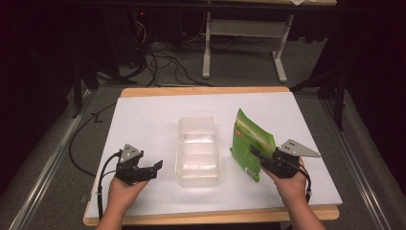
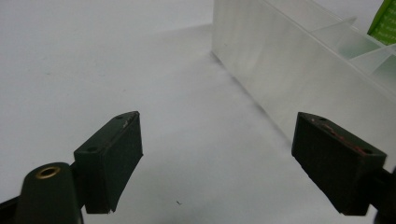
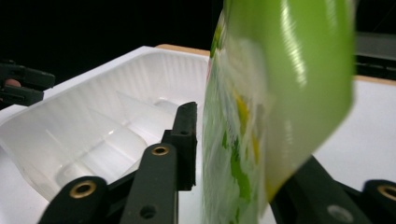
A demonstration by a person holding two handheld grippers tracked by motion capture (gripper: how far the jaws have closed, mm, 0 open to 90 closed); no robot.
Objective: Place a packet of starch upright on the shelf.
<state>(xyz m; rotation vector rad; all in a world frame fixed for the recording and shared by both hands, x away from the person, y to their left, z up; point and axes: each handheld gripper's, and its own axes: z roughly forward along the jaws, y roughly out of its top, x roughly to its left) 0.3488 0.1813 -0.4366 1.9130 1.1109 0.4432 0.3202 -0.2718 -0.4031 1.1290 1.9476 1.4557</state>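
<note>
Right of centre in the high view, the right gripper (image 1: 257,155) pinches a thin, floppy-looking green packet (image 1: 250,140) beside the clear plastic tray (image 1: 197,149); likely light and slippery, while the left gripper (image 1: 154,168) gapes wide, empty.

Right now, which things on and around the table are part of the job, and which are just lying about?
In play:
- green pouch, gripped by the right gripper
- clear plastic tray with dividers, mid-table
- left gripper, fingers spread, empty

Lying about:
- cables on the floor beyond the table
- white desk frame behind
</note>
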